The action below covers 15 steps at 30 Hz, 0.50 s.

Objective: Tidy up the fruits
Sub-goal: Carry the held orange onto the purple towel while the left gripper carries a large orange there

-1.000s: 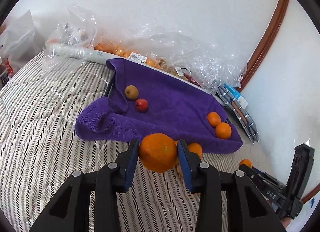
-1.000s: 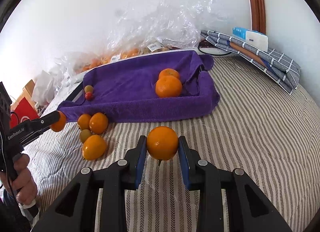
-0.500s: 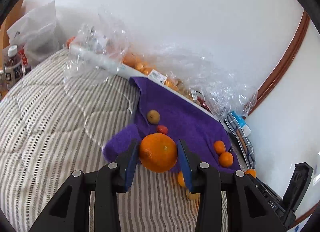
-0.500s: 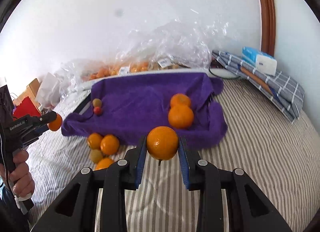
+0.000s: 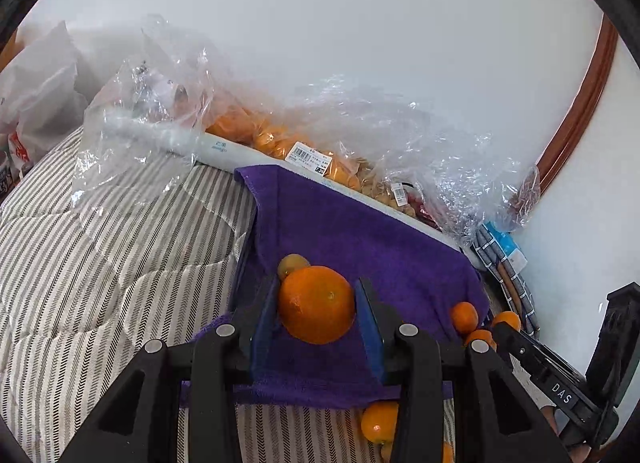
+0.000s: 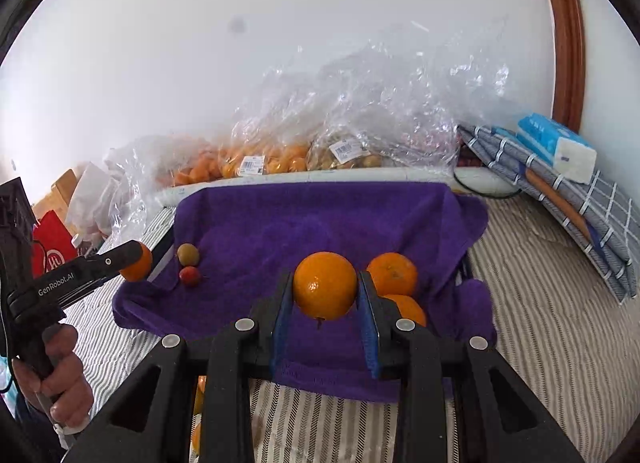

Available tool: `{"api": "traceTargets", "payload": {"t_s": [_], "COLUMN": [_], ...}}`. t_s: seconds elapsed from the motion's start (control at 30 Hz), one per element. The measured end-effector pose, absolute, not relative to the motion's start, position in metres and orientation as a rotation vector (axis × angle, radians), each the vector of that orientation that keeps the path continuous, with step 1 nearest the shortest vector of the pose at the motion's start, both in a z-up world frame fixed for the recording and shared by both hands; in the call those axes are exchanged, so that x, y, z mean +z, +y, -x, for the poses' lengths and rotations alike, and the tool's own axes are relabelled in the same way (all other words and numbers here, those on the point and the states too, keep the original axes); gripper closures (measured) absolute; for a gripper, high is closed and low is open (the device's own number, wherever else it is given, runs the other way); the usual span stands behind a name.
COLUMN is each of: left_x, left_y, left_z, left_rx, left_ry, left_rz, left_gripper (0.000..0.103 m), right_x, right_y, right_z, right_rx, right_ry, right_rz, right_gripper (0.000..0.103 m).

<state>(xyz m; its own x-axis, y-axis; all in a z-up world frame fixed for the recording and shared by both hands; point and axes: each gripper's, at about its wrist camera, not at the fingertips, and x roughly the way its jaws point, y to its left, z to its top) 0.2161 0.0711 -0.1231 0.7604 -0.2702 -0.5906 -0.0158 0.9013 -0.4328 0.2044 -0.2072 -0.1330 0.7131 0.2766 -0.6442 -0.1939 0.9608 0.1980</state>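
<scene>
Left gripper (image 5: 316, 305) clenched on a big orange (image 5: 316, 304), held over the near left part of the purple towel (image 5: 360, 239). Right gripper (image 6: 325, 295) clamped on another orange (image 6: 325, 284), over the towel's near right part. Two oranges (image 6: 392, 273) lie on the towel just right of it; a greenish fruit (image 6: 188, 253) and small red fruit (image 6: 189, 275) sit at the towel's left. Loose oranges (image 5: 378, 421) on the striped bedding (image 5: 100, 263) near the towel's edge. Plastic bags of fruit (image 6: 280, 151) along the far wall.
</scene>
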Motion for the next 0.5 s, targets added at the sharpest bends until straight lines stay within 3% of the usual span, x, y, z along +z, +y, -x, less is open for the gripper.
{"api": "traceTargets", "payload": {"t_s": [0.5], "left_x": [-0.133], "left_y": [0.066], "left_z": [-0.224], "left_rx": [-0.120], "left_ry": [0.742], "left_rz": [0.410], "left_gripper": [0.066], "right_x": [-0.163], "right_y": [-0.192], "right_z": [-0.219], "right_rx": [0.310], "right_ry": [0.829], "right_rz": [-0.116], "right_gripper": [0.072]}}
